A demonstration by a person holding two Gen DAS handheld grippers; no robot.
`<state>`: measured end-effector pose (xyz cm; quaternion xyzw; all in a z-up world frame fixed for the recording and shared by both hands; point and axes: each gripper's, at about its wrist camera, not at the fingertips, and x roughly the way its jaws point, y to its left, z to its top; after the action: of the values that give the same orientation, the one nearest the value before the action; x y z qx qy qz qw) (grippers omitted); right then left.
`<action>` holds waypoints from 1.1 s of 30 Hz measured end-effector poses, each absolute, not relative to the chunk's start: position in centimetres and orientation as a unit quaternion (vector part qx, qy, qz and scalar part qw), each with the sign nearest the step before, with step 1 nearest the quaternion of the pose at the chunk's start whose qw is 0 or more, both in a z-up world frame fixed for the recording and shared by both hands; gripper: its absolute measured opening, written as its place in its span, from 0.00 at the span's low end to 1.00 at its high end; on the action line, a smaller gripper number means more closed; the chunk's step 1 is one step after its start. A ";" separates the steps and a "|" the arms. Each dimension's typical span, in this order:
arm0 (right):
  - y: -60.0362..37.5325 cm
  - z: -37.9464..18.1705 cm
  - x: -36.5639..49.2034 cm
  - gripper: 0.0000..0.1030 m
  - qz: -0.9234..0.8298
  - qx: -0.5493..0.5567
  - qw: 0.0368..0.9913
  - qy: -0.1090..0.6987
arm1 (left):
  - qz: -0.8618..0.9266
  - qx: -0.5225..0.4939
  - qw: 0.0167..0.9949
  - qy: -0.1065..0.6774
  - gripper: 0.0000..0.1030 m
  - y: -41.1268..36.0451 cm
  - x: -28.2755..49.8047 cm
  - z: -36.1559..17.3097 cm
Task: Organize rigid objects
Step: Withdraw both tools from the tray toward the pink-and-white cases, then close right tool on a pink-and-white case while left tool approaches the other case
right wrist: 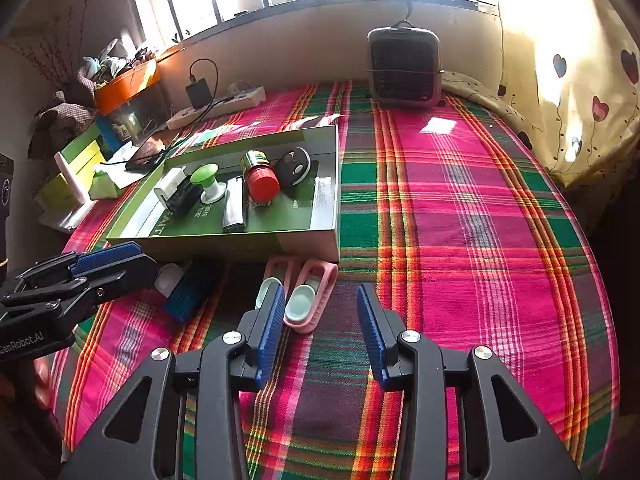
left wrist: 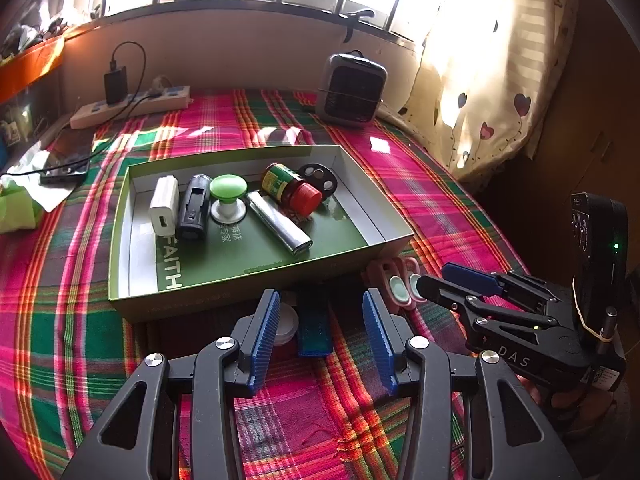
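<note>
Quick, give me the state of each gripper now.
Left gripper: open, holding nothing.
Right gripper: open, holding nothing.

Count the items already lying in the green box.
6, left to right in the box: white charger, black case, green knob, silver lighter, red-capped bottle, black round fob. Smaller items could be hidden behind these.

6 items (left wrist: 228,204) in green box (left wrist: 384,236)
</note>
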<state>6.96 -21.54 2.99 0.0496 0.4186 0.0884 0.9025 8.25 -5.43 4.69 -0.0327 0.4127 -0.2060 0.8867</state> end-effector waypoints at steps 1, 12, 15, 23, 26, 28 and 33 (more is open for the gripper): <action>-21.5 2.8 7.1 0.38 0.087 0.049 0.902 0.420 | -0.206 -0.033 0.887 0.413 0.41 -5.5 8.2 4.7; -21.6 2.0 8.0 0.38 0.081 0.047 0.897 0.431 | -0.208 -0.030 0.885 0.415 0.41 -6.2 8.0 4.6; -21.9 2.0 7.9 0.42 0.075 0.045 0.898 0.432 | -0.210 -0.028 0.884 0.417 0.41 -6.6 8.2 4.6; -21.1 1.5 9.0 0.43 0.078 0.028 0.892 0.444 | -0.210 -0.027 0.881 0.423 0.41 -7.1 8.4 4.2; -21.0 1.3 9.3 0.43 0.068 0.015 0.893 0.444 | -0.209 -0.026 0.880 0.425 0.41 -7.2 8.5 4.1; -21.1 1.3 9.3 0.43 0.064 0.011 0.893 0.445 | -0.209 -0.025 0.880 0.426 0.41 -7.3 8.6 4.1; -21.3 1.2 9.3 0.43 0.063 0.010 0.894 0.444 | -0.208 -0.024 0.877 0.433 0.41 -7.7 8.9 3.8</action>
<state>9.29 -21.33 1.16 0.0096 0.4435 0.0632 0.8940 8.85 -7.70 3.79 -0.0240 0.4326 -0.2082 0.8769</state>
